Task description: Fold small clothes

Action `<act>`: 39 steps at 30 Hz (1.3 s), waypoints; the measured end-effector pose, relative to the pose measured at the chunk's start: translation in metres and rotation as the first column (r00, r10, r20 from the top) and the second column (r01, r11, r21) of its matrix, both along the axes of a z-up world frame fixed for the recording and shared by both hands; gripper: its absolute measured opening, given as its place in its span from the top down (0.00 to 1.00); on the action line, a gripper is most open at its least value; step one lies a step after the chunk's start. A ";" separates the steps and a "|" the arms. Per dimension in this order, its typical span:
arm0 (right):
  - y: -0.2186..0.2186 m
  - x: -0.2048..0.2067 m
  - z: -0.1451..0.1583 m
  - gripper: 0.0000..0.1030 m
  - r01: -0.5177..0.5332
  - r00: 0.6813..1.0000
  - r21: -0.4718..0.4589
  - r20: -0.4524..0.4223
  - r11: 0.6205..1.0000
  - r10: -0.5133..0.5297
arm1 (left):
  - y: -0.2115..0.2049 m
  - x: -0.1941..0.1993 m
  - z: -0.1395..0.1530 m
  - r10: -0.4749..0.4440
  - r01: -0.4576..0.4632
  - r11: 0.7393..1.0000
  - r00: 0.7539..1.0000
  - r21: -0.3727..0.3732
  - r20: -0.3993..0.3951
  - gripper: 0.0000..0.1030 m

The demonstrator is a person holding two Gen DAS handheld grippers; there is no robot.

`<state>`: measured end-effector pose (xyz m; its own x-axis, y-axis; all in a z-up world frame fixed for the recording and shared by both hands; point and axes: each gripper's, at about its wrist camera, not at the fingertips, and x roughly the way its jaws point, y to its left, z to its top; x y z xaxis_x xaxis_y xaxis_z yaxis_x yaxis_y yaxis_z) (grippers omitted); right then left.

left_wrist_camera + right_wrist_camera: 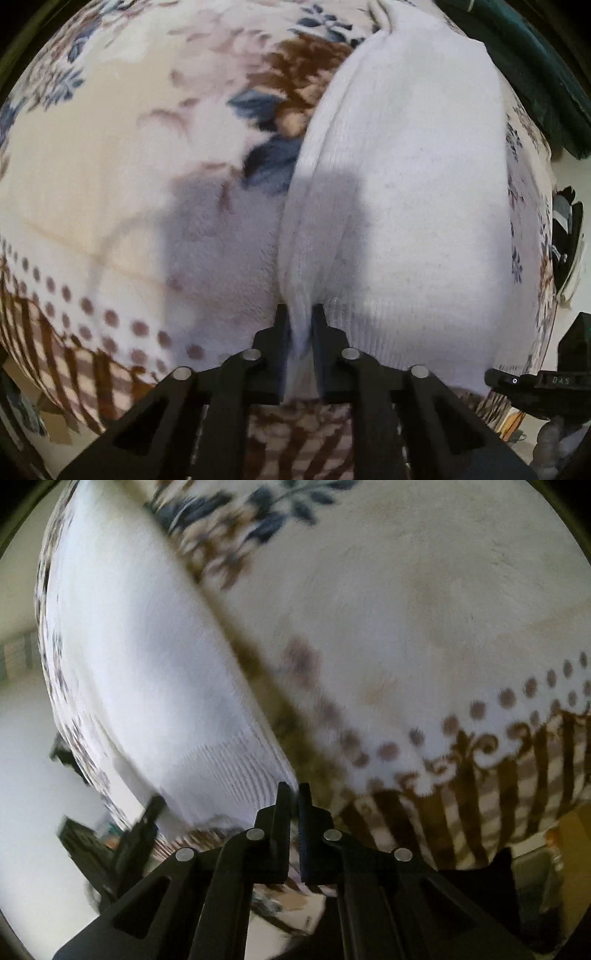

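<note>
Cloth first: a white ribbed-knit garment (pixel 399 192), soft cotton-looking, lies flat on a fleece blanket (pixel 122 155) w/ cream ground, blue-and-brown flowers, a dotted border and brown stripes at its edge. The surface under the blanket isn't visible, so I can't say bed or bench.

My left hand-held gripper (pixel 300 325) points steeply down at the garment's near hem. Its black fingers (pixel 281 325) are clamped on a pinched-up ridge of the white knit; the fold of fabric stands between the pads and runs away from me up the garment's left side. Rest of the garment spreads ahead and to the right of the tips, lying on the blanket.

My right hand-held gripper (pixel 293 794) is at the same garment (pixel 147 672), seen here to the left and ahead of the tips, ribbed hem closest. The fingers are together, almost no gap. The tips sit right at the hem's corner edge, but the view is motion-blurred, so whether any knit is caught between the pads I can't tell. Blanket (pixel 424 609) fills the right side of that view.
</note>
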<state>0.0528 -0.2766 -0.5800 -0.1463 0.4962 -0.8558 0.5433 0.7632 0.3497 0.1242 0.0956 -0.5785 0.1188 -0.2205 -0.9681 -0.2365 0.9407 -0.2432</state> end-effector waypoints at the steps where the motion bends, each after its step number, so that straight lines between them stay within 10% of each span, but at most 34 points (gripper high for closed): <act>1: 0.006 0.001 0.002 0.98 -0.018 1.000 -0.001 0.009 1.000 0.018 | 0.002 -0.001 0.004 -0.003 0.003 1.000 1.000 0.020 0.013 0.92; 6: 0.011 -0.002 -0.003 0.98 -0.016 1.000 -0.018 -0.009 1.000 0.016 | 0.037 -0.010 0.001 0.085 -0.085 0.994 0.996 0.066 -0.009 0.94; 11: 0.028 0.022 -0.028 0.98 -0.021 0.999 -0.028 -0.049 0.999 0.019 | 0.067 -0.017 -0.002 0.167 -0.169 0.982 0.985 -0.078 -0.037 0.89; 15: 0.042 0.021 -0.039 0.98 -0.040 0.997 -0.048 -0.065 0.998 0.037 | 0.058 -0.017 0.011 0.148 -0.145 0.979 0.989 -0.146 0.011 0.36; 19: 0.055 0.027 -0.043 0.98 -0.027 0.997 -0.045 -0.069 0.999 0.024 | 0.024 -0.005 0.002 0.052 -0.051 0.988 0.999 -0.148 0.002 0.42; 20: 0.054 0.028 -0.044 0.98 -0.020 0.997 -0.039 -0.073 0.999 0.017 | 0.016 -0.002 0.000 0.023 -0.022 0.991 1.000 -0.133 0.010 0.57; 21: 0.053 0.028 -0.044 0.98 -0.014 0.997 -0.033 -0.077 0.999 0.011 | 0.007 0.000 -0.003 -0.007 0.009 0.992 1.000 -0.125 0.013 0.94; 22: 0.049 0.029 -0.044 0.98 -0.009 0.997 -0.029 -0.082 1.000 0.007 | 0.003 0.001 -0.005 -0.016 0.017 0.994 1.000 -0.106 0.009 0.95; 28: 0.041 0.024 -0.030 0.98 -0.028 0.995 -0.008 -0.093 1.000 0.027 | 0.029 -0.011 0.010 0.061 -0.055 0.995 0.996 -0.088 0.071 0.96; 36: 0.069 0.035 -0.055 0.97 -0.159 0.981 -0.031 -0.119 0.987 0.155 | 0.050 0.002 -0.026 0.093 -0.100 0.976 0.995 -0.194 -0.046 0.92; 39: 0.073 0.052 -0.045 0.87 -0.224 0.972 -0.006 -0.067 0.975 0.223 | 0.055 0.004 -0.015 0.077 -0.083 0.961 0.996 -0.265 -0.032 0.61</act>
<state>0.1044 -0.2039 -0.6251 -0.3080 0.4326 -0.8473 0.3794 0.8726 0.3076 0.1281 0.1502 -0.5932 0.1265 -0.4610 -0.8784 -0.3164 0.8205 -0.4762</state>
